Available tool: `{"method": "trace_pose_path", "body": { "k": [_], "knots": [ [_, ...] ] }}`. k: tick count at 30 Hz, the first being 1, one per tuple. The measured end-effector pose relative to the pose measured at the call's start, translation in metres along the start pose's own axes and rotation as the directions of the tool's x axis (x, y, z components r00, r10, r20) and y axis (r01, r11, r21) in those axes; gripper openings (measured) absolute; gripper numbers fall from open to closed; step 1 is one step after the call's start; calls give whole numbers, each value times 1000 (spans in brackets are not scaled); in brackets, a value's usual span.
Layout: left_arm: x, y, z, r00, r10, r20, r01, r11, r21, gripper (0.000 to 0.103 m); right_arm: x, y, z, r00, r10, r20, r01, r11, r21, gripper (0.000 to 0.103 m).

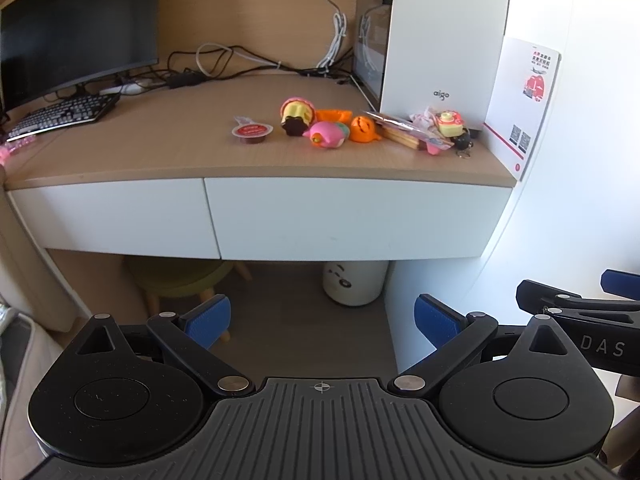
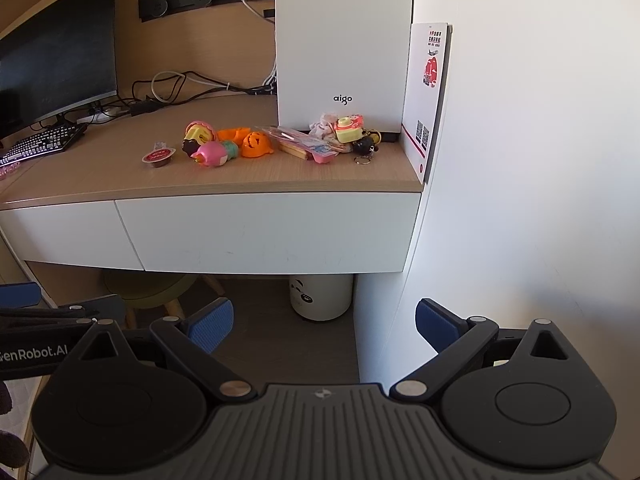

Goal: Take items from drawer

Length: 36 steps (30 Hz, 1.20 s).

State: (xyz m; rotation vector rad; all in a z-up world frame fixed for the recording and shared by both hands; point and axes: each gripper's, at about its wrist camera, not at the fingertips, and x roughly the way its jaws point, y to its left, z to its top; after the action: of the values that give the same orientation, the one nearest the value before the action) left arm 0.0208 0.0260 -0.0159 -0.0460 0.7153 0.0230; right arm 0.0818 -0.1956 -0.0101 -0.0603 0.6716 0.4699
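Note:
Two white drawer fronts sit shut under the wooden desk; the right drawer (image 1: 352, 220) (image 2: 272, 232) is the wider one, the left drawer (image 1: 112, 216) beside it. On the desktop lie several small items: a red-lidded sauce cup (image 1: 252, 133) (image 2: 159, 157), a pink squishy toy (image 1: 328, 135) (image 2: 212, 153), an orange toy (image 1: 363, 129) (image 2: 256, 145), a yellow camera toy (image 1: 450, 123) (image 2: 349, 129). My left gripper (image 1: 322, 320) is open and empty, well back from the drawers. My right gripper (image 2: 324, 322) is open and empty too, alongside it.
A white aigo computer case (image 1: 440, 32) (image 2: 344, 40) stands at the desk's back right, a leaflet board (image 2: 428, 96) against the wall. Monitor (image 1: 76, 20) and keyboard (image 1: 64, 114) occupy the left. Under the desk are a white bin (image 1: 356, 282) and a green stool (image 1: 180, 280).

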Motion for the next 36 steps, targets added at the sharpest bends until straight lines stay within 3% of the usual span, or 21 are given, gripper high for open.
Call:
{"method": "trace_pose_path", "body": {
  "k": [36],
  "knots": [
    [2, 2, 0, 1000, -5, -9, 5, 1000, 0, 101, 4, -6, -2, 1000, -3, -12, 3, 1000, 16, 98]
  ]
}}
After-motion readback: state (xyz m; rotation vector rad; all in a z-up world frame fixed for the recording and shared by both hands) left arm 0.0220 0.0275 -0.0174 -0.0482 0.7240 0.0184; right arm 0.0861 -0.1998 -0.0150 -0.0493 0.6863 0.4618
